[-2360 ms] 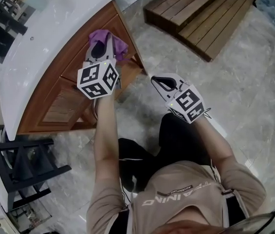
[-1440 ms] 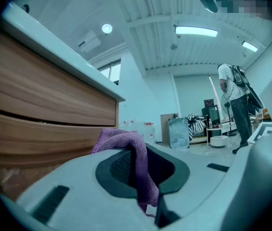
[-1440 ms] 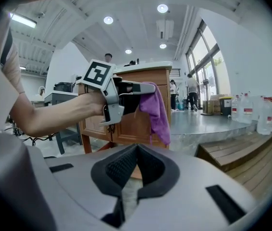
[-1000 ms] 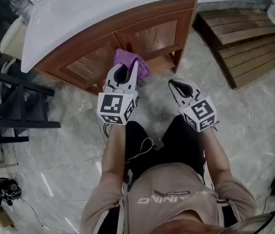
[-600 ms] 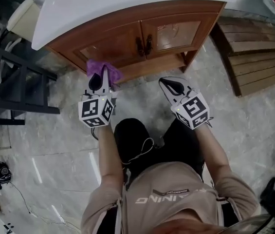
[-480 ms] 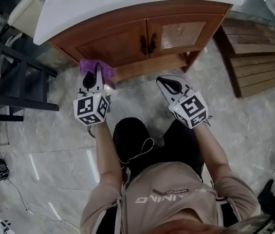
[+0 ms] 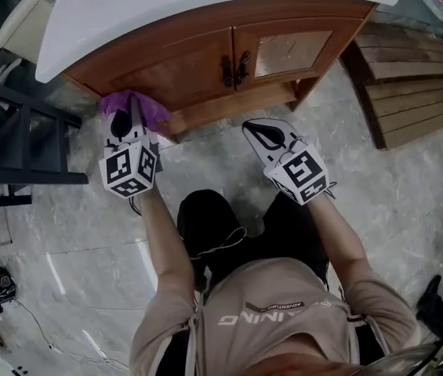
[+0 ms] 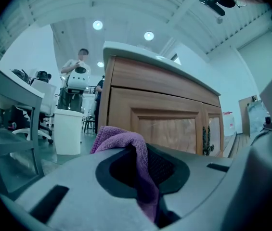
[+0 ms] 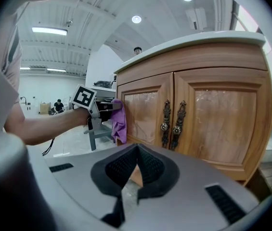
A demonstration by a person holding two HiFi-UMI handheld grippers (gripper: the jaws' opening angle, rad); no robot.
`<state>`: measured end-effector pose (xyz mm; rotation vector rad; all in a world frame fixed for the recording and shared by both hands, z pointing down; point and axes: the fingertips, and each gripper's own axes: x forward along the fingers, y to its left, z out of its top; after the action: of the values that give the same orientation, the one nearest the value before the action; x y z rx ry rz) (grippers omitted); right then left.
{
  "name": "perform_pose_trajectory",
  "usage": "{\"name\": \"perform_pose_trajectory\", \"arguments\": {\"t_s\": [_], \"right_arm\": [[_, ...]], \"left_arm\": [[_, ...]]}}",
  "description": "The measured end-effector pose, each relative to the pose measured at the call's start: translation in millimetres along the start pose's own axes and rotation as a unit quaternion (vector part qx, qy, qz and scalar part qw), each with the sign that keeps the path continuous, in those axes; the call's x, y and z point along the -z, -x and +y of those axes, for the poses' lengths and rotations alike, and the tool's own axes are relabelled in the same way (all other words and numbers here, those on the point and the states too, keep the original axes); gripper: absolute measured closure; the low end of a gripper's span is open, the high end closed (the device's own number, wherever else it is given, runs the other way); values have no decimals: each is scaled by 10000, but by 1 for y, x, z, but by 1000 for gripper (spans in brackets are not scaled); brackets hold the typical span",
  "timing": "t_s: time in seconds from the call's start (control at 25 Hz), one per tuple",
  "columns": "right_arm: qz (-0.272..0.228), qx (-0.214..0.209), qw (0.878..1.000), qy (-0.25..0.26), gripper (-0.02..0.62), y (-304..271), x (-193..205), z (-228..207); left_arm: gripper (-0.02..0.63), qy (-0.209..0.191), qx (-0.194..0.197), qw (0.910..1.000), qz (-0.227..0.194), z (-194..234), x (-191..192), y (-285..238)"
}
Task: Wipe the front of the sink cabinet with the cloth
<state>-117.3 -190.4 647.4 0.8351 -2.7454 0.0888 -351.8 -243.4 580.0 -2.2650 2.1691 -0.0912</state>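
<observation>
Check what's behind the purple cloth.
The sink cabinet's left door is behind the purple cloth, which the left hand-held gripper clamps. The wood directly behind it is covered; contact unclear.
</observation>
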Motion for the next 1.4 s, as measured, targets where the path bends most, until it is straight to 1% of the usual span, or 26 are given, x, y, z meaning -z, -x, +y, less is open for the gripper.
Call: {"name": "perform_pose_trajectory", "arguments": {"t_s": [0.08, 0.2, 0.28, 0.4, 0.52, 0.8, 0.96, 1.04, 1.12, 1.2, 1.28, 1.4], "right_arm": [[28, 84, 10000, -30, 584, 5, 4, -6], [41, 253, 9996, -81, 583, 17, 11, -18], [48, 391, 9991, -136, 584, 26, 16, -26], [69, 590, 9980, -221, 584, 40, 25, -36], [88, 763, 9965, -323, 584, 56, 34, -47], [-7, 1020, 9937, -466, 584, 83, 41, -62], [-52, 1152, 9919, -530, 584, 98, 46, -70], [-63, 1211, 9910, -561, 584, 104, 49, -74], [-58, 1263, 9902, -599, 584, 110, 54, -77], [-53, 1302, 9893, -652, 584, 114, 58, -79], [-59, 1324, 9888, -682, 584, 116, 60, -80], [-72, 1379, 9880, -697, 584, 121, 61, -85]], "left_arm": [[569, -7, 62, 10000, -52, -10, -1, -4], [569, -11, 377, 9992, -88, -41, -3, -19], [569, -36, 416, 9990, -151, -58, -6, -27], [569, 100, 428, 9986, -297, -71, -8, -31], [569, 176, 556, 9977, -345, -88, -9, -36], [569, 138, 1168, 9926, -300, -156, -16, -54], [569, 129, 1220, 9918, -353, -180, -20, -57], [569, 174, 1329, 9904, -352, -187, -19, -56], [569, 118, 1430, 9891, -328, -198, -18, -56], [569, 80, 1444, 9890, -321, -206, -18, -57], [569, 44, 1579, 9871, -263, -217, -14, -58], [569, -128, 1825, 9830, -141, -244, -7, -66]]}}
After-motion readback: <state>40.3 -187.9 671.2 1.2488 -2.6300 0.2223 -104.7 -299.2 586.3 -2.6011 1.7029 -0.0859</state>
